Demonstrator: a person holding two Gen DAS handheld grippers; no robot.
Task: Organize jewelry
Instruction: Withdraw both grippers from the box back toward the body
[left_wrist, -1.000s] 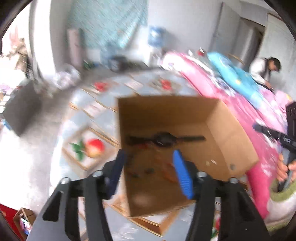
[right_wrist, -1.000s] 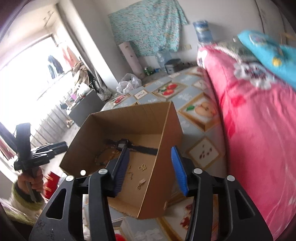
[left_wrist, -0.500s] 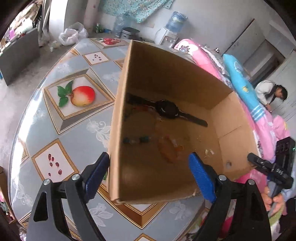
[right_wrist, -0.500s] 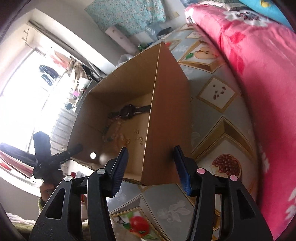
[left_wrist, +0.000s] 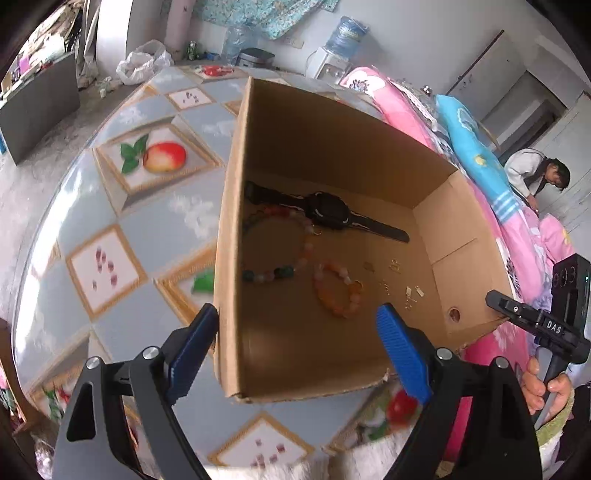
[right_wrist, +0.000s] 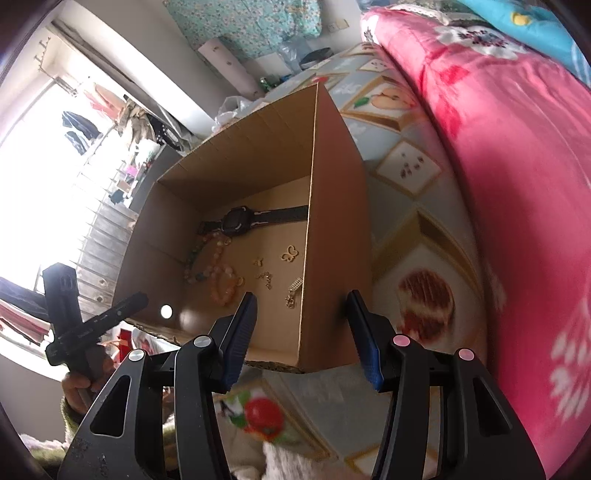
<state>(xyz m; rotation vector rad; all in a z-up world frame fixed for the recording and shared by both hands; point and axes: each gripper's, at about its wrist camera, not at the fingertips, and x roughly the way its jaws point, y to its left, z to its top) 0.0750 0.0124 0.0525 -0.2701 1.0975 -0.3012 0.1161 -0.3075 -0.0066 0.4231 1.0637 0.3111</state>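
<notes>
While both grippers hover over cardboard box (left_wrist: 332, 155) on table (left_wrist: 155, 236): left gripper (left_wrist: 295, 350) spread wide, right gripper (right_wrist: 301, 332) half-spread, both empty; watch (left_wrist: 325, 214), bead bracelets (left_wrist: 338, 291) on box floor.

Right tool (right_wrist: 301, 328) over cardboard box (right_wrist: 334, 236), blades apart astride its near wall.
Inside: black watch (right_wrist: 240, 221), beaded bracelets (right_wrist: 218, 273), small gold charms (right_wrist: 290, 254). Box on fruit-patterned bench (right_wrist: 417, 243); pink bedding (right_wrist: 517, 155) alongside.

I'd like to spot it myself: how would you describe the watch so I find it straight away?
Look into the open cardboard box on the fruit-patterned table. Along its far wall lies the black wristwatch, strap stretched flat. It is the only dark item; beside it lie pale beaded bracelets and tiny gold charms.
</notes>
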